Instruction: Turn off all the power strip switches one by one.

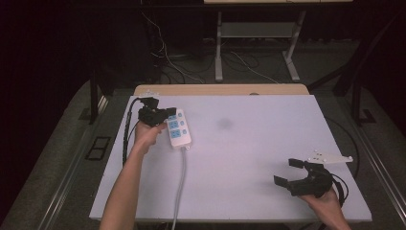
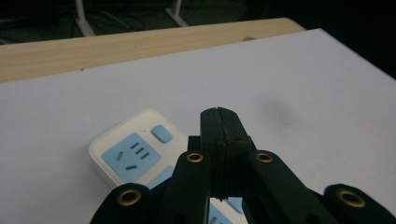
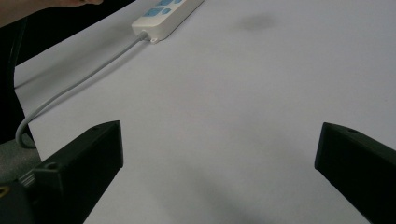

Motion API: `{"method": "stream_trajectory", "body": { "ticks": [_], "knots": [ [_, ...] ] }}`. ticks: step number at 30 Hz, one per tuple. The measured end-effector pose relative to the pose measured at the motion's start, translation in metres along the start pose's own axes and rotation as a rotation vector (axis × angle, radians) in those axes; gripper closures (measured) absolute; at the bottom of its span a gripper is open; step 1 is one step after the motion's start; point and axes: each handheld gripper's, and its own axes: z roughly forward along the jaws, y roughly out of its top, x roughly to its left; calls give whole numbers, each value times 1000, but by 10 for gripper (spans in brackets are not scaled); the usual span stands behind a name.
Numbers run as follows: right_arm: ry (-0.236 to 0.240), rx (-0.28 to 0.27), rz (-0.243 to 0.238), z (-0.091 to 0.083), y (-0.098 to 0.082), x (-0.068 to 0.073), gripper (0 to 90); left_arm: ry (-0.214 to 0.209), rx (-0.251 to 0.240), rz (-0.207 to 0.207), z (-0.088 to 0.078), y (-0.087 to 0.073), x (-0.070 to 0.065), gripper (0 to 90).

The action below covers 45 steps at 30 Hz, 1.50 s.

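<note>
Hovering left fingers (image 2: 219, 135) closed, above power strip (image 2: 133, 151)

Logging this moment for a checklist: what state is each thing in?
Left tool: jaws shut, nothing between them, over the power strip.
Right tool: jaws wide open, empty.
Power strip: flat on the table, sockets up, nothing plugged in.
Cord: attached, running off the table's near edge.

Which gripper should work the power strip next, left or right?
Left, probably. The left gripper, jaws shut, hovers right over the power strip. The right gripper sits open at the table's near right corner, far from it.
</note>
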Motion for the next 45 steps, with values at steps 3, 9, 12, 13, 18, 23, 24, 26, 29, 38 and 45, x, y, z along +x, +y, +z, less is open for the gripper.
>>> {"method": "stream_trajectory", "body": {
  "ticks": [3, 9, 12, 13, 18, 23, 24, 26, 29, 38, 45],
  "knots": [
    [2, -2, -2, 0, 0, 1, 10, -6, -37, 6, -12, -7, -8, 850],
    [3, 0, -2, 0, 0, 2, 10, -29, -59, 13, -28, -16, -20, 737],
    [3, 0, -2, 0, 0, 1, 10, -44, -81, 1, -35, -20, -24, 705],
    [3, 0, 0, 0, 0, 1, 10, -46, -82, 2, -37, -21, -25, 691],
    [3, -1, 0, 0, -1, 1, 9, -54, -78, -23, -44, -28, -31, 500],
    [3, -3, 2, -1, -1, 1, 10, -85, -82, -47, -54, -37, -36, 248],
    [3, -2, 1, -1, -1, 1, 10, -88, -74, -45, -56, -40, -38, 213],
    [3, -1, 1, -1, -1, 1, 10, -94, -49, -32, -59, -44, -41, 99],
    [2, -1, 5, -2, -1, 1, 10, -78, -30, -8, -64, -51, -50, 0],
    [4, 4, 3, 0, -1, 1, 10, -108, -33, 38, -74, -81, -70, 0],
    [5, 6, -1, 0, -1, 2, 10, -143, -27, 82, -78, -106, -85, 0]
  ]
}}
